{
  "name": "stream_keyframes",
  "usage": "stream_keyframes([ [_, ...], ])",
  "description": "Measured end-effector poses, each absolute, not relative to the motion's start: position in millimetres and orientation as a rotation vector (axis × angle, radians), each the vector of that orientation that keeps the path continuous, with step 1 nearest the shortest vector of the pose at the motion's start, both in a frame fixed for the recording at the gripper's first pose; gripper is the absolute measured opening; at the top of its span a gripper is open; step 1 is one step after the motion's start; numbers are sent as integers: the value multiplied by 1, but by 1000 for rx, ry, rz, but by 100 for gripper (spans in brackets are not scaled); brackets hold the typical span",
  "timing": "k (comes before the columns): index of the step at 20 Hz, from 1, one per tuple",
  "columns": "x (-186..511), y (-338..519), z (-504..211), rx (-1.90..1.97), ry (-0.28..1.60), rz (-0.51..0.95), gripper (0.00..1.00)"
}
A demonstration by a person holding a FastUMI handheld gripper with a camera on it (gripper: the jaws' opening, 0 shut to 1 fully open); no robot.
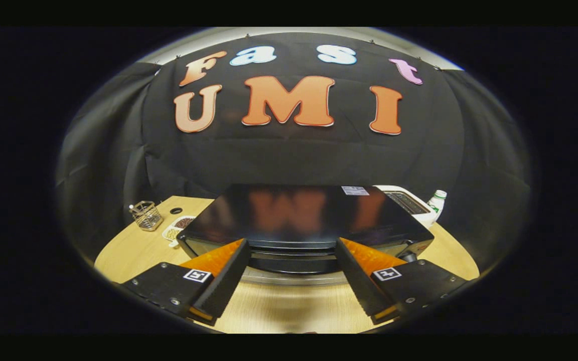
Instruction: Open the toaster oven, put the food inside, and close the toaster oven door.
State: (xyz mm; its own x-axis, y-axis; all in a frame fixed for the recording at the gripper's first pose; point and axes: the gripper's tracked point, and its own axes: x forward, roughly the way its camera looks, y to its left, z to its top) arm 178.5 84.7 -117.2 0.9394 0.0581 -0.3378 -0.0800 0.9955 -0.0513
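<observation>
Your gripper [291,243] is spread wide and holds nothing; its two fingers reach forward on either side of the top front edge of the toaster oven [299,213], which sits just ahead of them on the wooden table [133,250]. You seem to be lined up this way because the door handle [294,260] runs across between the fingers, just below the oven's dark glossy top, so the open span leaves room to come down over the bar. As far as can be judged the door is shut, so opening it looks like the step in hand.

You are looking over the oven from above and in front, so most of the door face is hidden below its top edge, and the handle may be only partly seen; I cannot tell whether the fingers are touching the oven or merely close to it.

Far left on the table stands a small wire basket [146,214], and beside it a divided dish [178,226] holding something dark and something pale, possibly the food, though it is too small to be sure. Behind the oven to the right are a white appliance [409,200] and a bottle [437,203], both partly cut off by the oven.
</observation>
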Motion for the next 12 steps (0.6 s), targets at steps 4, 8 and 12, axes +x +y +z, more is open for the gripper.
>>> stream_keyframes([
  [4, 167, 84, -118, -69, 328, 70, 100],
  [8, 148, 82, -123, -82, 317, 69, 100],
  [12, 127, 80, -130, -80, 300, 70, 100],
])
